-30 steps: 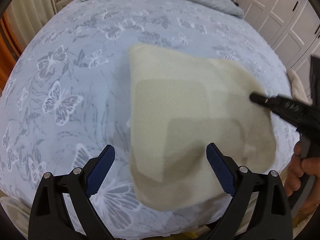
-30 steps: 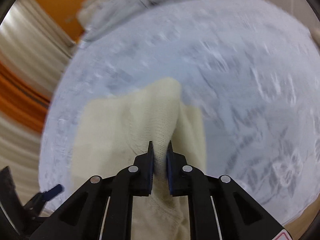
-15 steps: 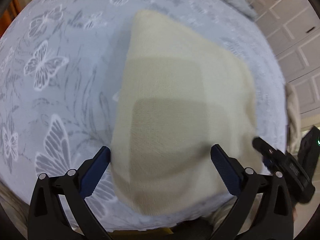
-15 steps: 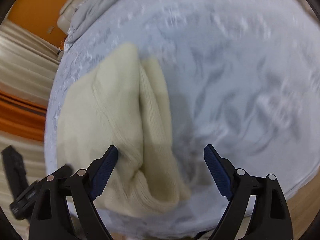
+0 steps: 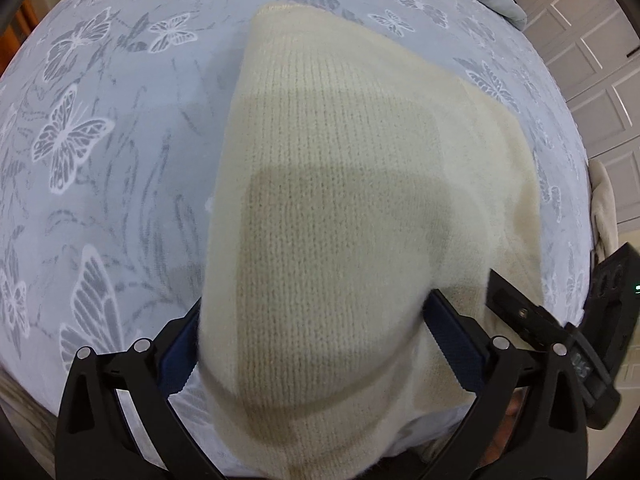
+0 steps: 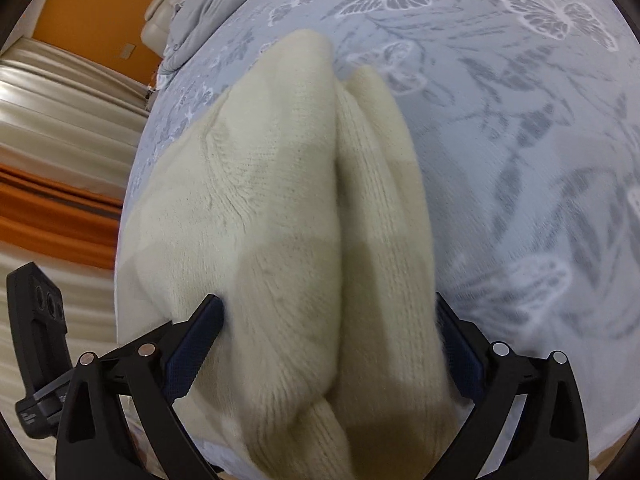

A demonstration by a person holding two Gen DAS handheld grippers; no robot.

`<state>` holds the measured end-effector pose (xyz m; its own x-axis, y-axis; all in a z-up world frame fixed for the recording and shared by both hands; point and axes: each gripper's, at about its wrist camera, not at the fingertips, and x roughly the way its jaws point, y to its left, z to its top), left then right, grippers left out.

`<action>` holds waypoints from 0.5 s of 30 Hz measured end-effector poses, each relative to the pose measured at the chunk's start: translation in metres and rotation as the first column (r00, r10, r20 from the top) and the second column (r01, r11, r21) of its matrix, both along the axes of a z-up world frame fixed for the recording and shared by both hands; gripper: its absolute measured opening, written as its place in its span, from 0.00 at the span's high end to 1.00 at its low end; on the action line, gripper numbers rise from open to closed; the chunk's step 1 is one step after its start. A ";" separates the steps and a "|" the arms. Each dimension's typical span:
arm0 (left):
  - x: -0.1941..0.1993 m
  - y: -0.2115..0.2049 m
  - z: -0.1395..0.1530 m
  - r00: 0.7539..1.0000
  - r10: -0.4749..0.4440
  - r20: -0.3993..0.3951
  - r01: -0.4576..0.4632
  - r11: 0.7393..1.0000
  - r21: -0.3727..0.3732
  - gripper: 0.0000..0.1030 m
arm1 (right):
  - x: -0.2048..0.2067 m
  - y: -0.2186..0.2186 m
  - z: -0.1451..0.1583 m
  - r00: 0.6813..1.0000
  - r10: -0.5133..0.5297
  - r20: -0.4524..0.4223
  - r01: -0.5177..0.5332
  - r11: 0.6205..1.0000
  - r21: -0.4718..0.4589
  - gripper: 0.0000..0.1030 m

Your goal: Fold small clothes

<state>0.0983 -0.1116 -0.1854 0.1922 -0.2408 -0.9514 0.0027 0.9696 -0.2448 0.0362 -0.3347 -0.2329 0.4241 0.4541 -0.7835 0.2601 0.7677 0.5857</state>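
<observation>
Both grippers, left [image 5: 316, 344] and right [image 6: 328, 340], now lower, jaws spread wide astride the cream knit [image 5: 344, 208], the right's pinch released.

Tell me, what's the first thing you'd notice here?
The fluffy cream knitted sweater fills the middle of both views, lying on a grey-blue bedspread printed with white butterflies. Each gripper, left and right, has its jaws spread wide around the sweater's near edge.
</observation>
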 end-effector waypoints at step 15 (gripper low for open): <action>0.008 0.008 -0.006 0.999 0.029 -0.038 -0.033 0.994 -0.107 0.21 | -0.004 -0.013 0.007 0.997 -0.056 0.061 0.047 0.990 0.137 0.59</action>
<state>0.1059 -0.1037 -0.1911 0.1671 -0.3366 -0.9267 -0.0377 0.9370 -0.3472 0.0324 -0.3482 -0.2258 0.4979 0.5298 -0.6866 0.2554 0.6670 0.6999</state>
